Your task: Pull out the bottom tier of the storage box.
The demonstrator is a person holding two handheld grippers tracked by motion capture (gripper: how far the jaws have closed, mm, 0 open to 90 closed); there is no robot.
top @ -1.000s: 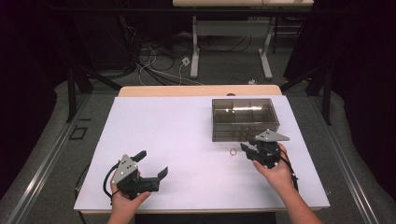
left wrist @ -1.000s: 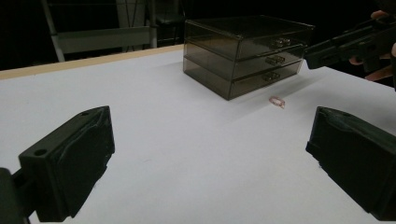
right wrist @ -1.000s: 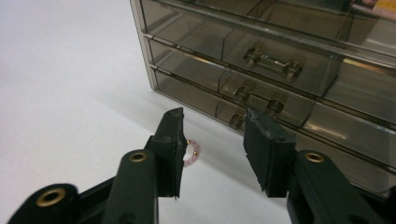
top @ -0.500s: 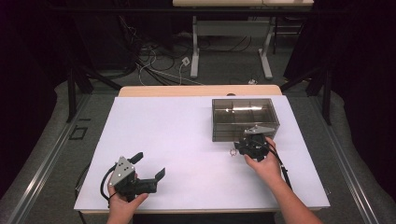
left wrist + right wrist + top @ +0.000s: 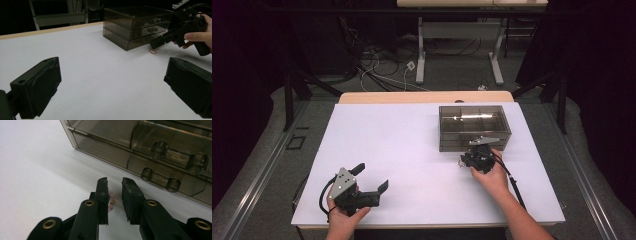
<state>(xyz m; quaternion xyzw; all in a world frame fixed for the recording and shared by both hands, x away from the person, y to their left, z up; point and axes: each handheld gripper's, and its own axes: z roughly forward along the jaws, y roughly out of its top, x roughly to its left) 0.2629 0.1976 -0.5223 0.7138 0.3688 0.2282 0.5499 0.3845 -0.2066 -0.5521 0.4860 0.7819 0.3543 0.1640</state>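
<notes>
A small pink beaded trinket [image 5: 111, 201] with a gold bead lies on the white table [image 5: 412, 150], just in front of a smoky clear drawer box [image 5: 472, 125]. My right gripper [image 5: 115, 183] is low over the table with the trinket between its jaws. The jaws have just been closing. A narrow gap remains, and the trinket lies against the left jaw. The trinket [image 5: 152, 51] shows under the right gripper's tip [image 5: 154, 45] in the left gripper view. My left gripper [image 5: 372, 176] rests near the front left edge, open wide and empty [image 5: 112, 82].
The drawer box [image 5: 150, 142] has round clear knobs on its drawer fronts and stands close behind the right gripper [image 5: 466, 161]. A wooden strip [image 5: 427, 96] edges the table's far side. Cables and desk legs lie on the floor beyond.
My right gripper has moved left and down along the front of the drawer box to the pink trinket, its jaws narrowing. The left gripper has stayed put.
</notes>
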